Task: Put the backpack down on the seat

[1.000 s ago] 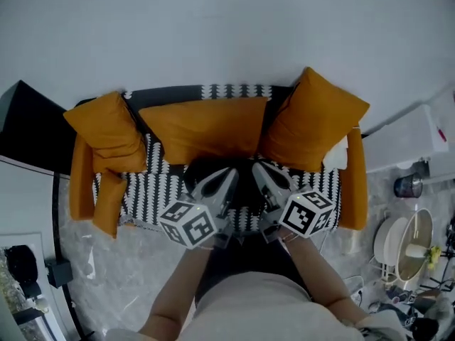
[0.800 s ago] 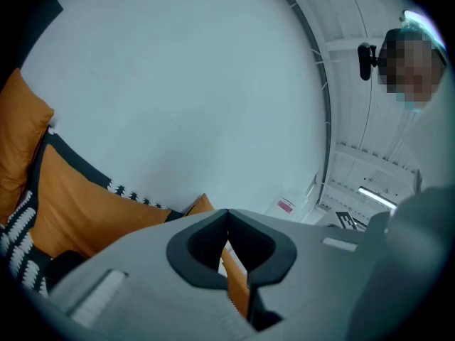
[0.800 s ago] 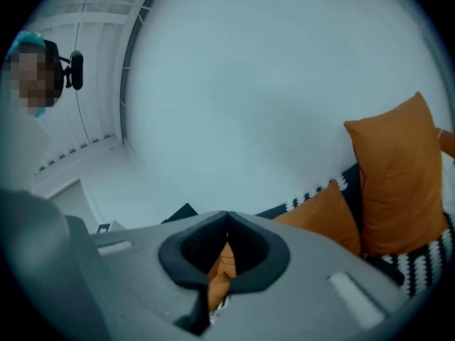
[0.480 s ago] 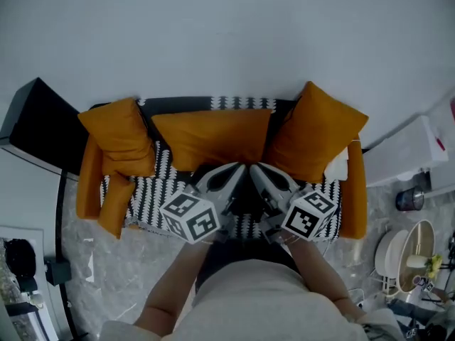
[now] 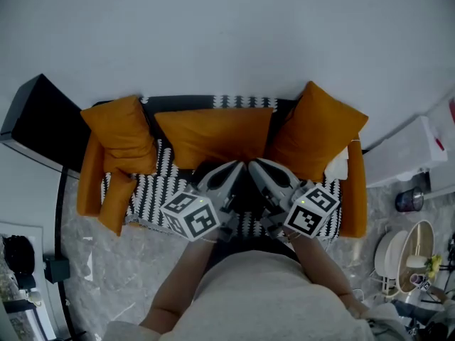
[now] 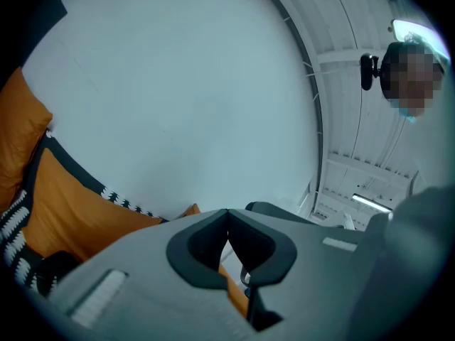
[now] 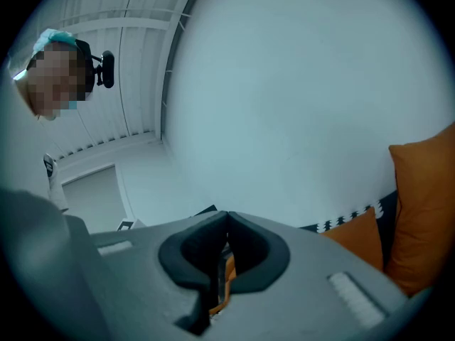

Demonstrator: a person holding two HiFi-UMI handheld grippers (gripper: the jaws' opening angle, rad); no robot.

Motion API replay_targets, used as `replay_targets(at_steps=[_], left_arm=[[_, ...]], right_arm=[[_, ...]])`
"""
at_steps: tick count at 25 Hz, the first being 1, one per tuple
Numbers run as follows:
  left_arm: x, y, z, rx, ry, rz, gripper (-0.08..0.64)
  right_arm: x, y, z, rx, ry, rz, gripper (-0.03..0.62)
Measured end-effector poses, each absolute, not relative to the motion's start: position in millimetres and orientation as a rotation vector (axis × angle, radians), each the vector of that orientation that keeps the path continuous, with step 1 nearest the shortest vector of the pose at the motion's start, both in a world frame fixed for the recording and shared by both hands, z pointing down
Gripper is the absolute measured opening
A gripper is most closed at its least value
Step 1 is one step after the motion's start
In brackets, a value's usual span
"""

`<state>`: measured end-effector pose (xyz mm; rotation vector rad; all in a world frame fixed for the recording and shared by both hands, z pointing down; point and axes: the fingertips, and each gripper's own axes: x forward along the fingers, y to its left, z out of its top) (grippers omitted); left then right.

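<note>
Left gripper (image 6: 227,219), right gripper (image 7: 226,222) both clenched on backpack (image 5: 245,194) straps. Settle it flat on seat (image 5: 153,194), clear of cushions (image 5: 213,137), before letting go.

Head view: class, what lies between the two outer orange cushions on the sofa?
A third orange cushion, against the sofa back, between the left cushion and the right cushion. The head view shows it.

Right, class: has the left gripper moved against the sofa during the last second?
Yes, slightly forward. In the head view the left gripper now reaches the lower edge of the middle cushion on the sofa; earlier a gap showed between them.
</note>
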<state>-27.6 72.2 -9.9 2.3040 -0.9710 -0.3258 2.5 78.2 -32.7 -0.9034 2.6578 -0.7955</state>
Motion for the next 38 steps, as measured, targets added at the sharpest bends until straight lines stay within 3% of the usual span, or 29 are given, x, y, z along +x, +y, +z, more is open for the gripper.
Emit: replay_targets(at_steps=[38], left_arm=[[-32.6, 82.7, 13.5, 2.275, -1.017, -0.235, 0.006]], right_arm=[[-5.1, 84.1, 0.3, -0.912, 2.698, -0.93, 0.003]])
